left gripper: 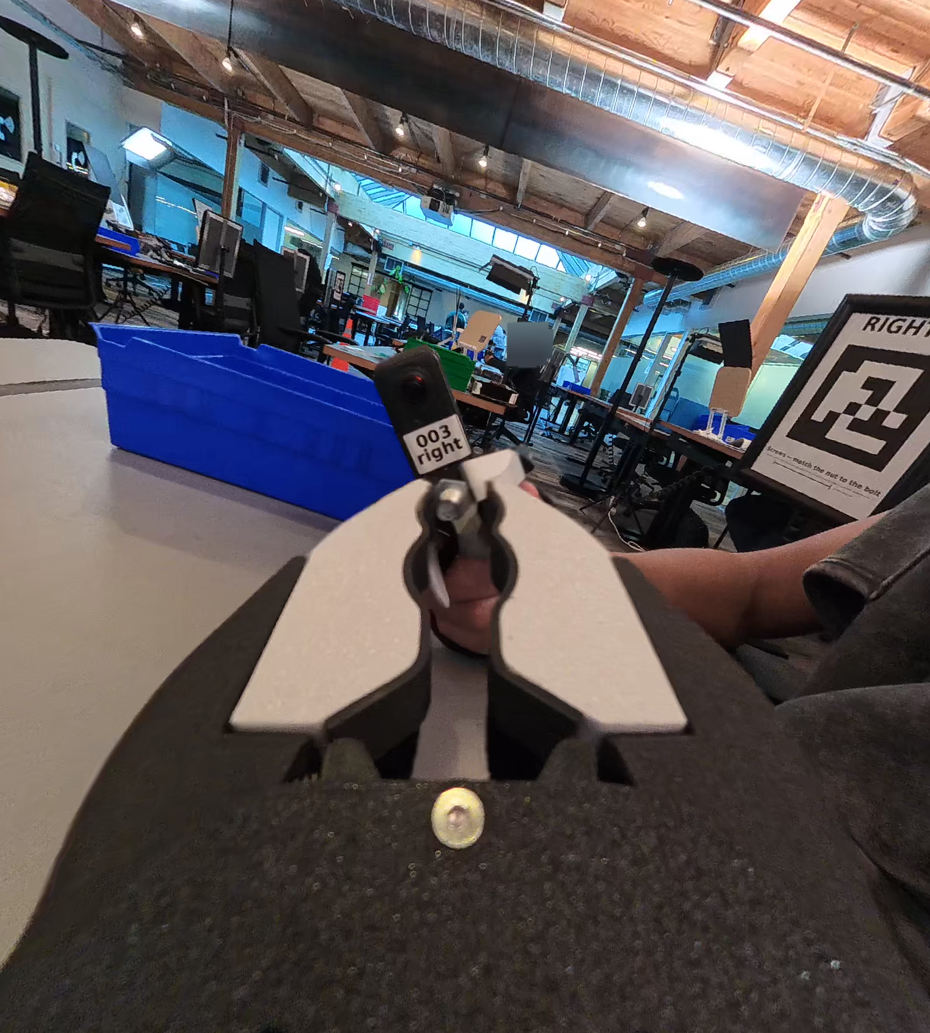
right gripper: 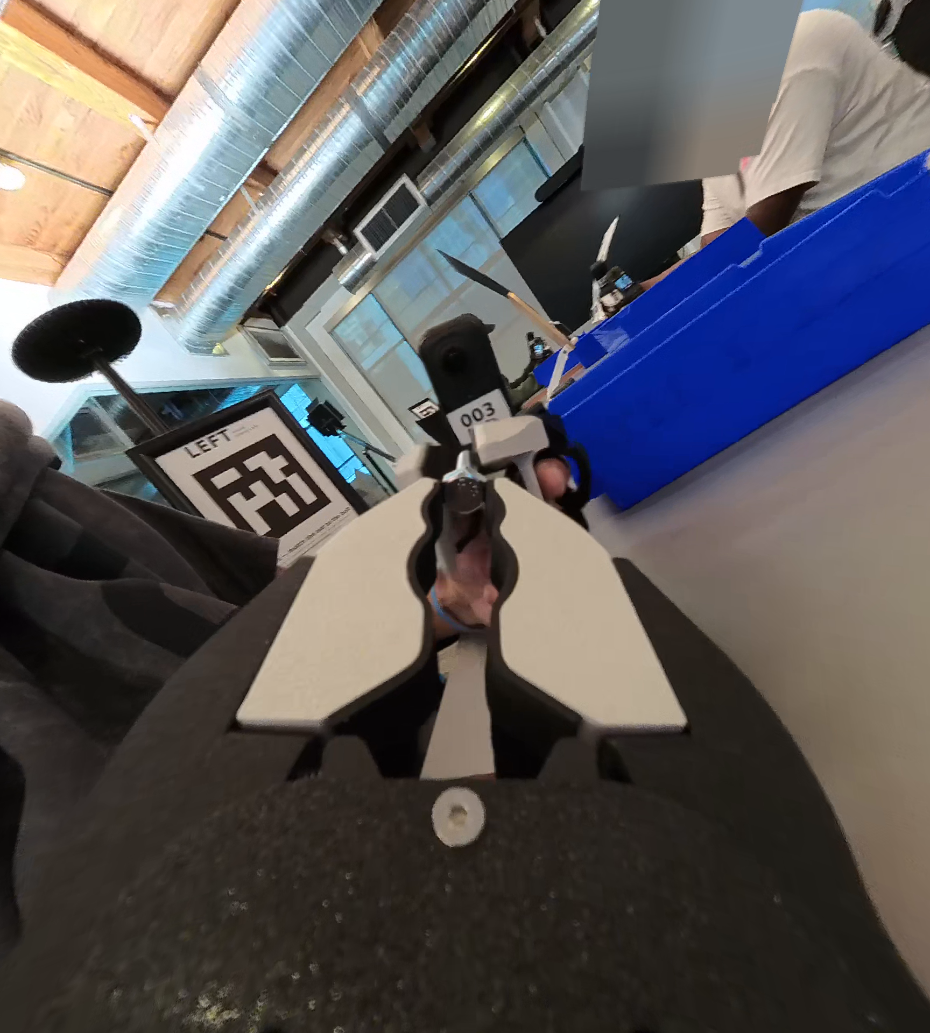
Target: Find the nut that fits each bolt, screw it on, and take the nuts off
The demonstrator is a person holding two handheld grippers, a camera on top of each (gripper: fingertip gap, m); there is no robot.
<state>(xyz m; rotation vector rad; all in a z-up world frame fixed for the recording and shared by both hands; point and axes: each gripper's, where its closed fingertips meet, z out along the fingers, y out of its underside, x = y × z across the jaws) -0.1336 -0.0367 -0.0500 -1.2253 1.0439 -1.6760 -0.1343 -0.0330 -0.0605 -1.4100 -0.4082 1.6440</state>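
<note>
Both grippers are held above the grey table [left gripper: 60, 559], facing each other tip to tip. My left gripper [left gripper: 454, 503] is shut on a silver hex nut [left gripper: 447, 499]. The right gripper's white fingers [left gripper: 499, 468] and its camera sit just behind the nut. In the right wrist view my right gripper [right gripper: 464, 494] is shut on a silver bolt [right gripper: 465, 492], whose round head faces the camera. The left gripper's fingers [right gripper: 507, 441] meet it from the far side. The joint between nut and bolt is hidden by the fingertips.
A blue plastic bin [left gripper: 239, 408] stands on the table beyond the grippers and also shows in the right wrist view [right gripper: 759, 363]. Framed marker signs [left gripper: 871, 408] [right gripper: 261, 475] stand at the table's sides. A person's dark-sleeved arm [left gripper: 731, 592] reaches in. Another person in a white shirt [right gripper: 843, 112] stands behind the bin. Only a small space, under 4 cm, lies between the two pairs of fingers.
</note>
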